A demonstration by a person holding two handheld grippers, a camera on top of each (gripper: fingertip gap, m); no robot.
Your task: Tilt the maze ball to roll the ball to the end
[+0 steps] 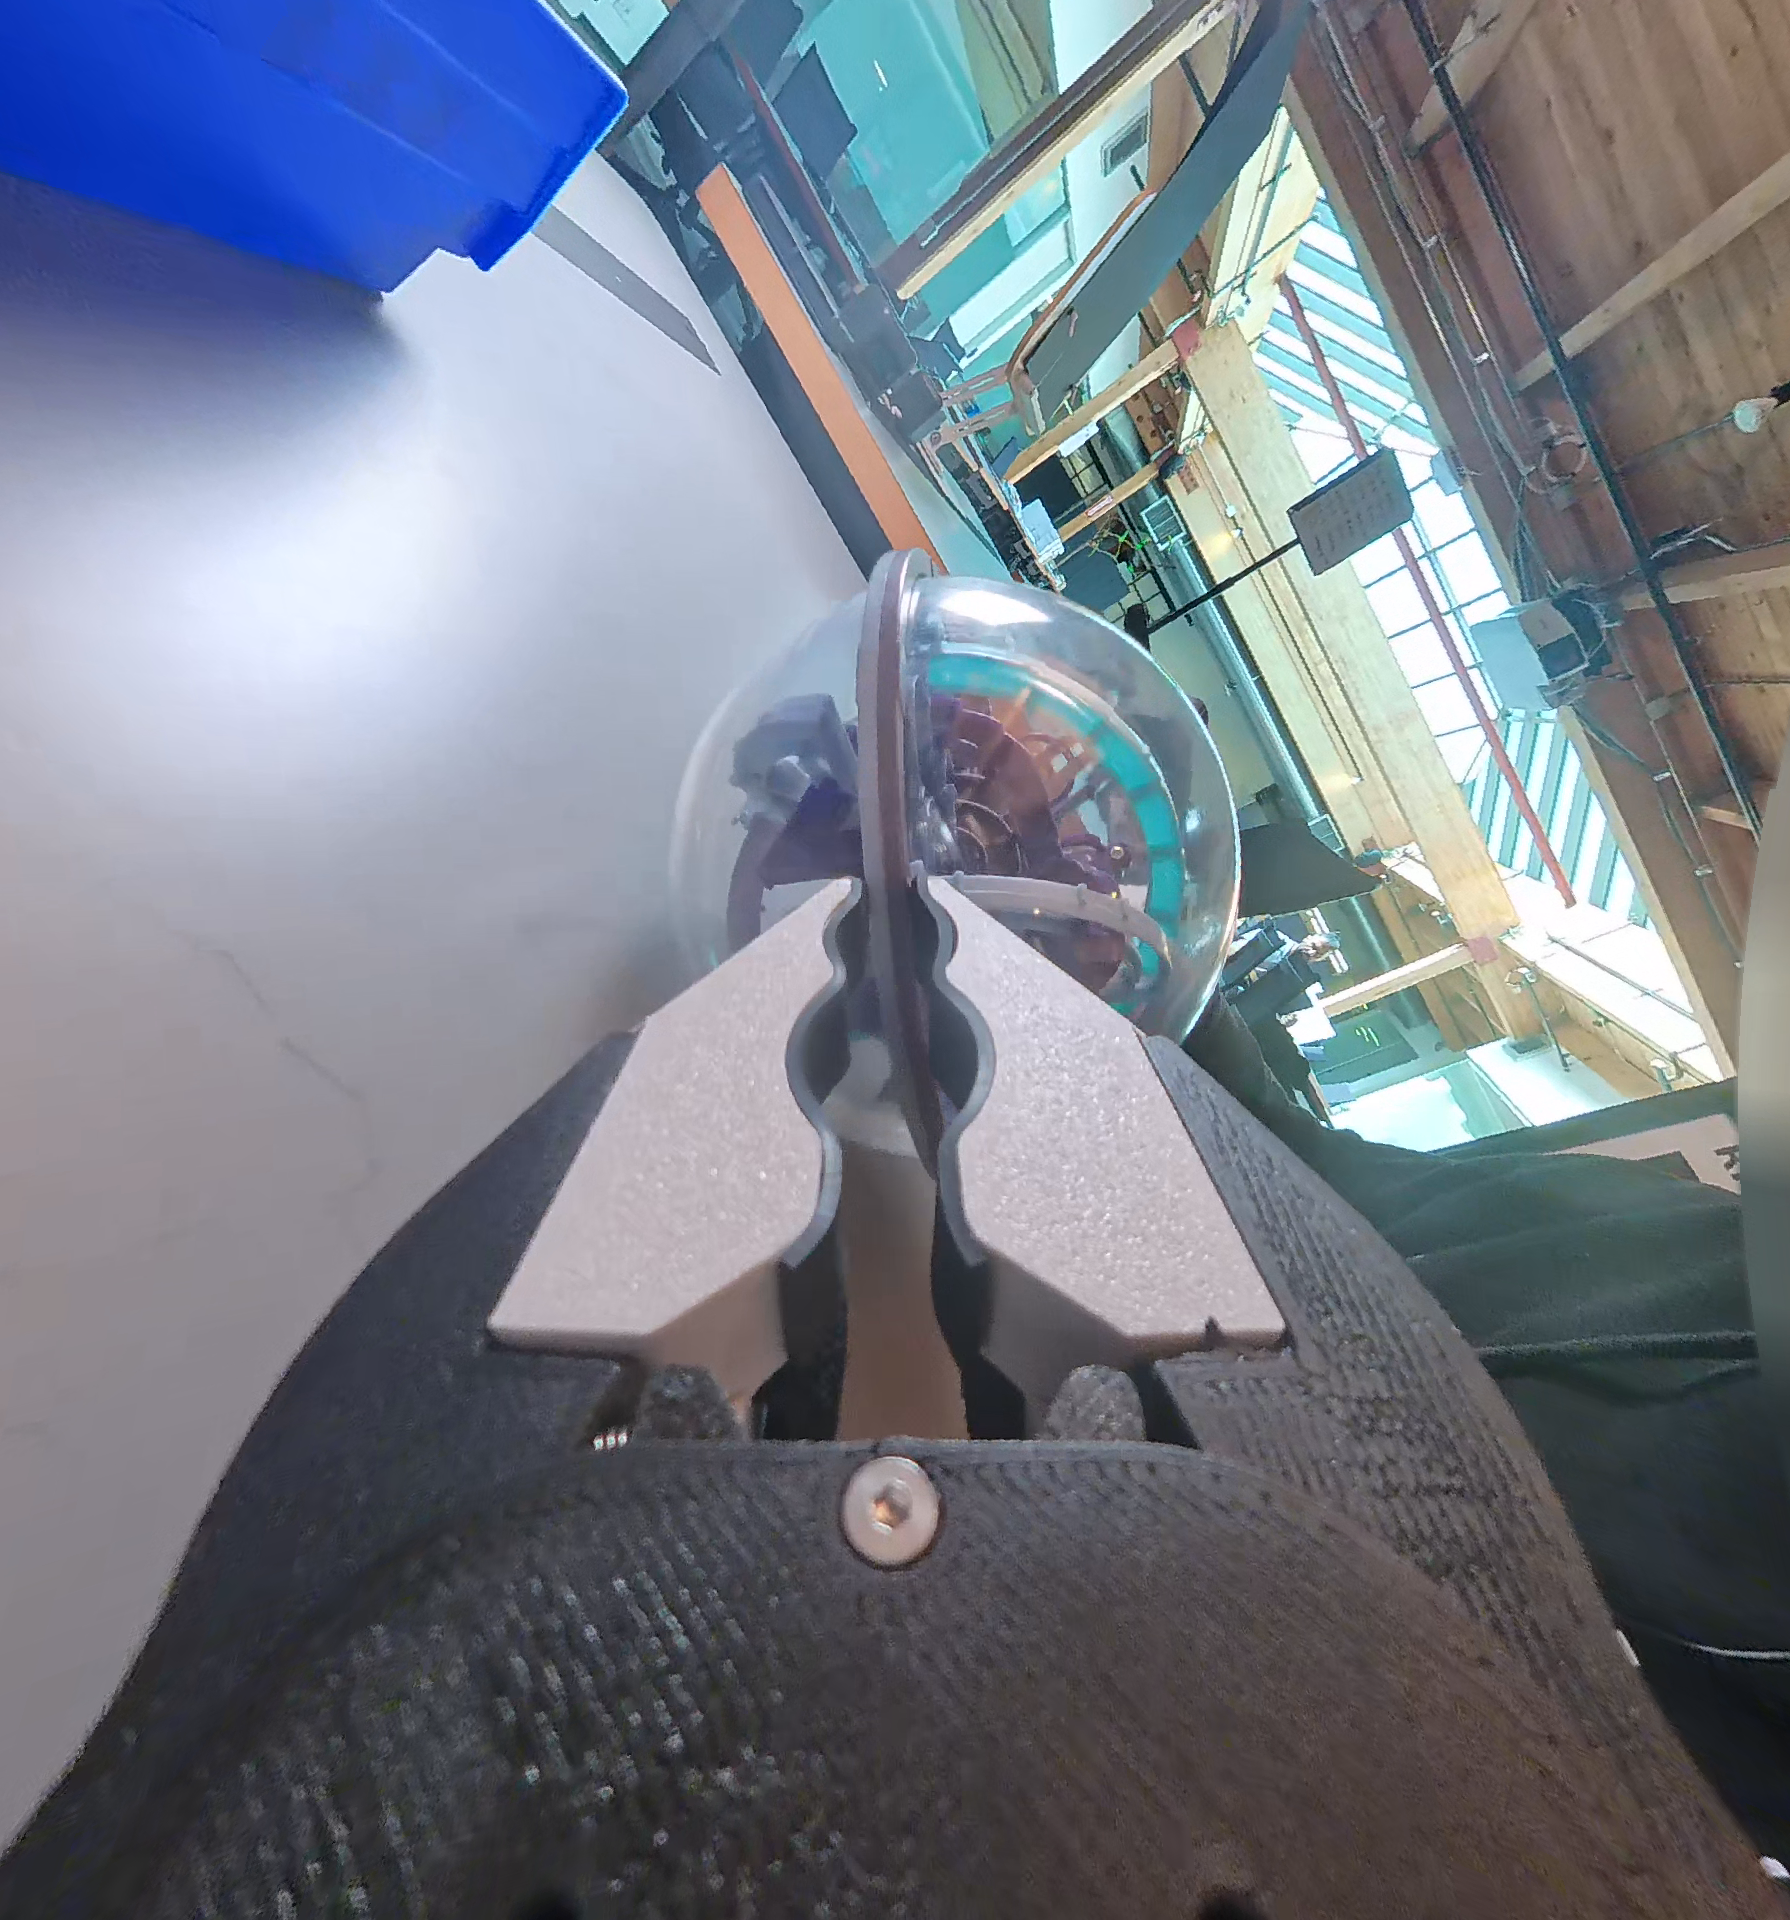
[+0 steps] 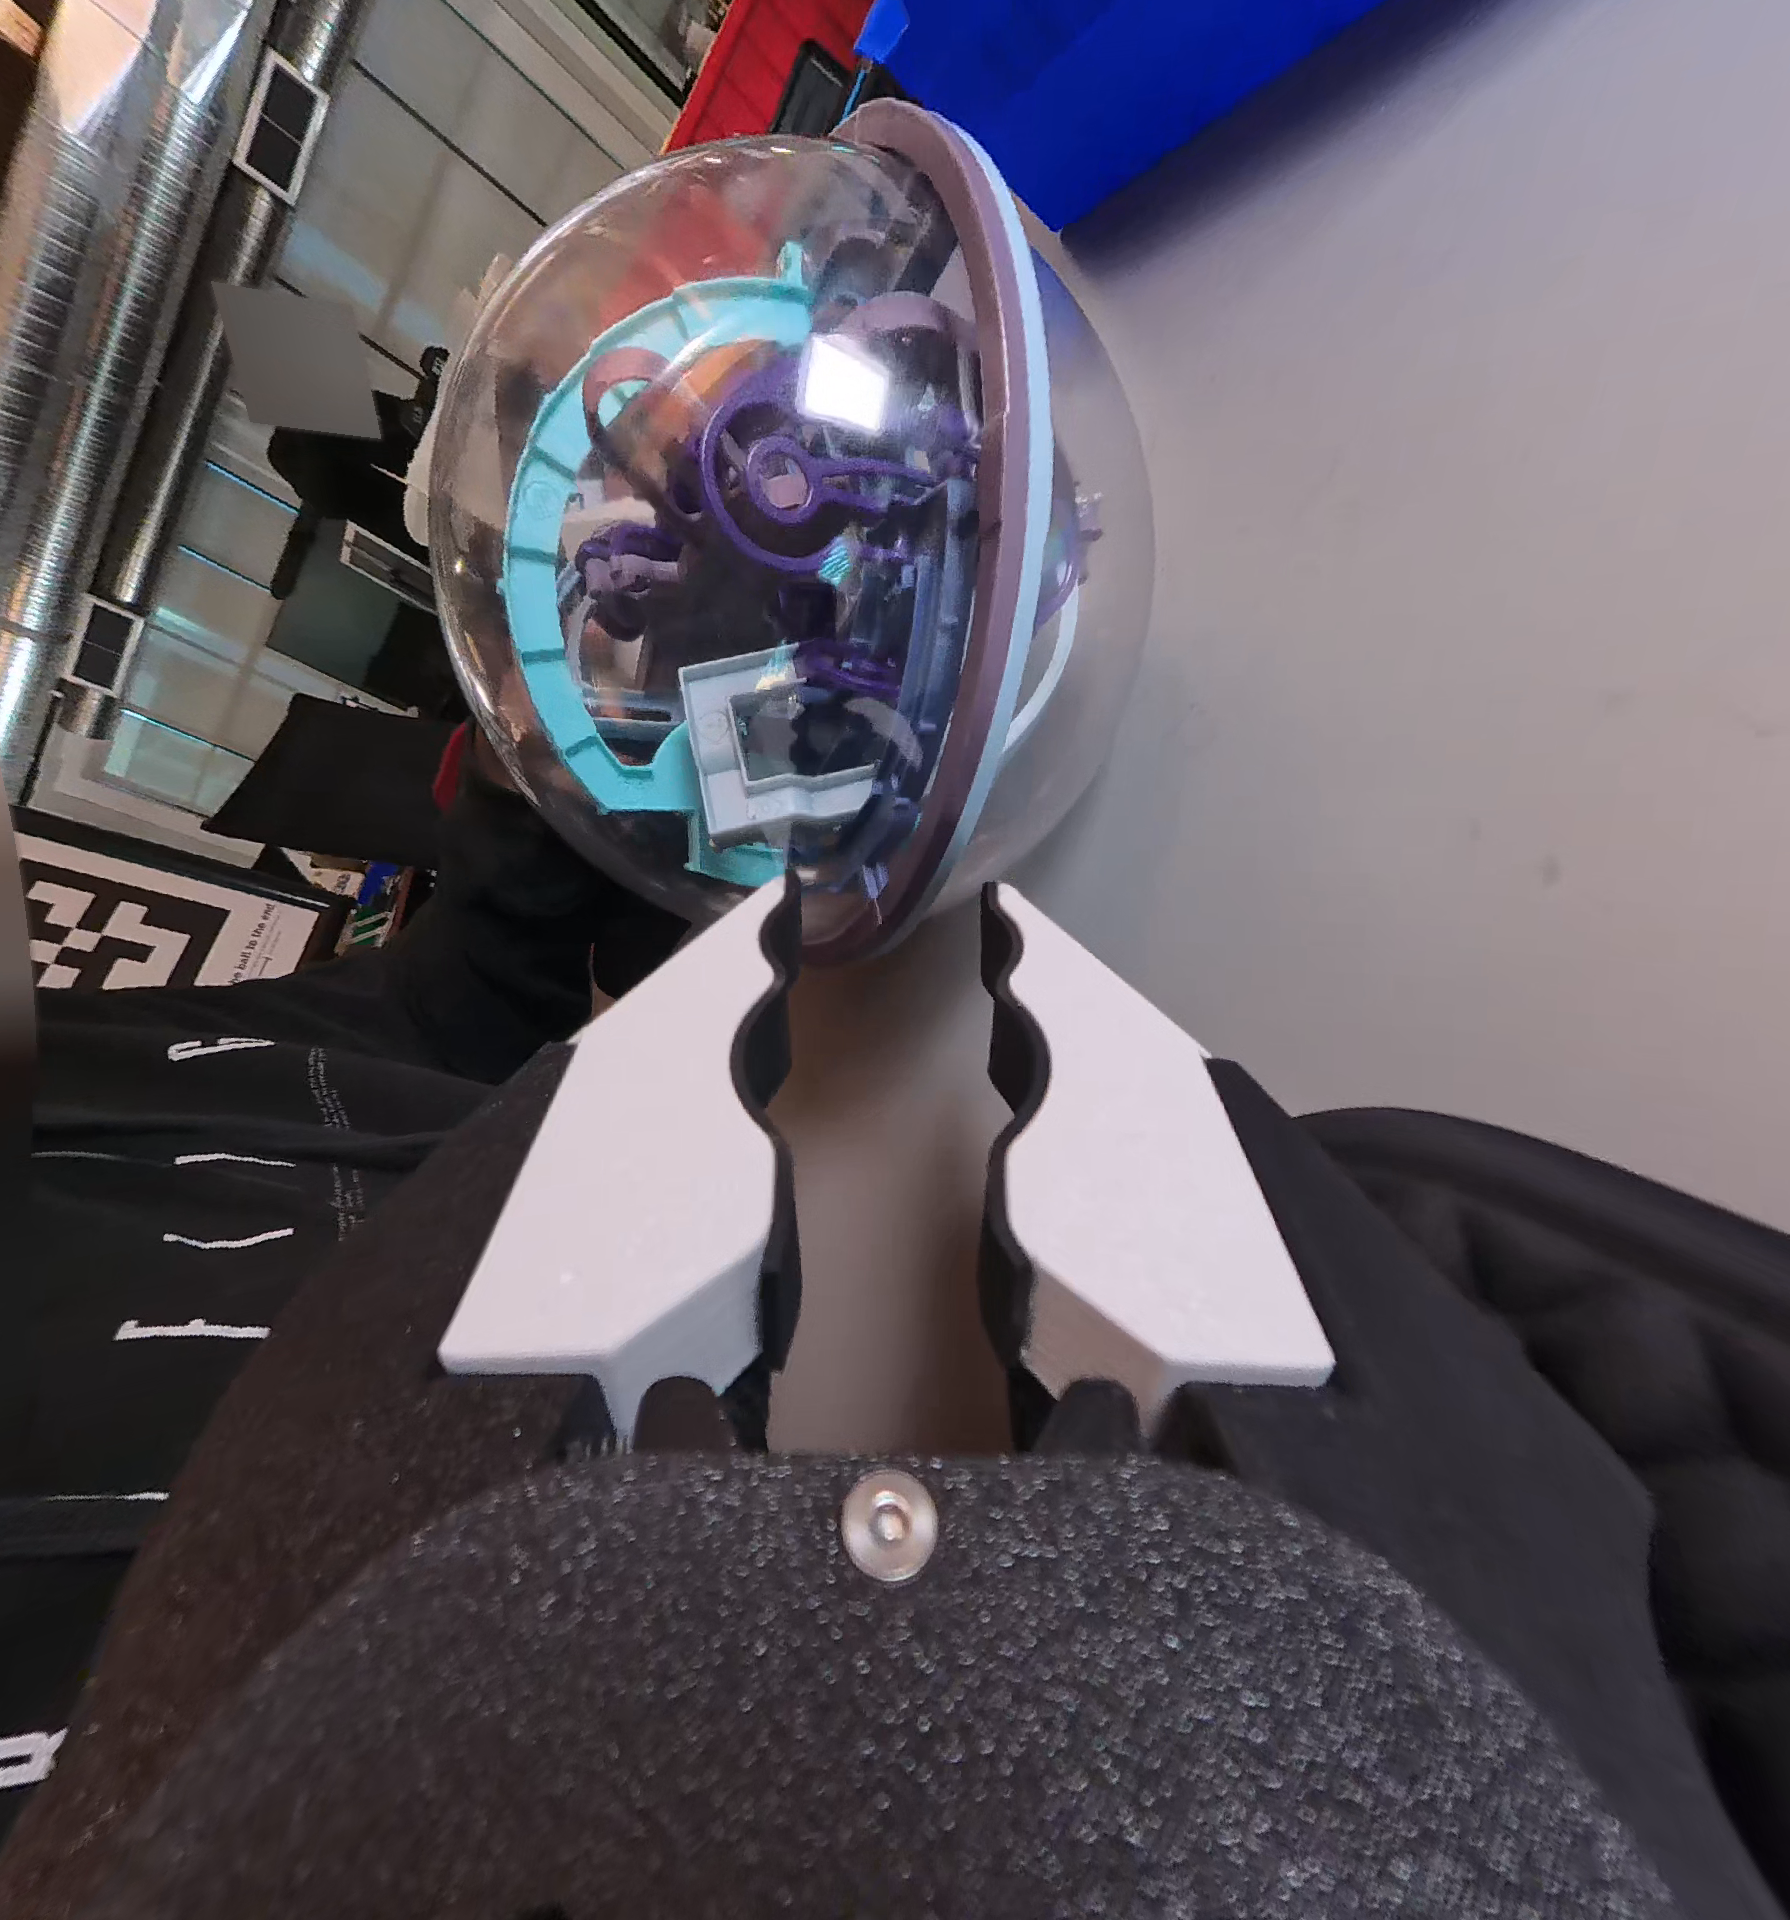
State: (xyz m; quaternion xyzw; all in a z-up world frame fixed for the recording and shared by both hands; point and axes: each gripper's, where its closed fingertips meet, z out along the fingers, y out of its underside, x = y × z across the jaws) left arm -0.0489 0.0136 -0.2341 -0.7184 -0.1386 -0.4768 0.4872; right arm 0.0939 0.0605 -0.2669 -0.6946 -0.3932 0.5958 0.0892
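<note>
The maze ball point(image 1: 958, 831) looks light and rigid: a clear, glossy plastic sphere that would probably slip out of any pinch on its curved shell and could crack if squeezed hard. The sensible handle is the flat maroon rim point(image 1: 886, 769) running round its equator, thin enough to sit between two pads.

To the left of the ball, the left gripper point(image 1: 893, 891) does exactly that: its grey fingers point(image 1: 756, 997) are nearly closed, pads pressed on the rim from both sides, carrying the ball off the pale table point(image 1: 299, 727), well away from the blue bin point(image 1: 247, 125).

The ball itself holds tangled tracks, a turquoise ribbed arc point(image 2: 548, 582), purple loops and a grey square platform; the small rolling ball is not clearly visible.

To the right of the ball, the right gripper point(image 2: 886, 899) stands open, its white fingers point(image 2: 1109, 1101) parted, the rim's lower edge just beyond the tips, nothing held.
</note>
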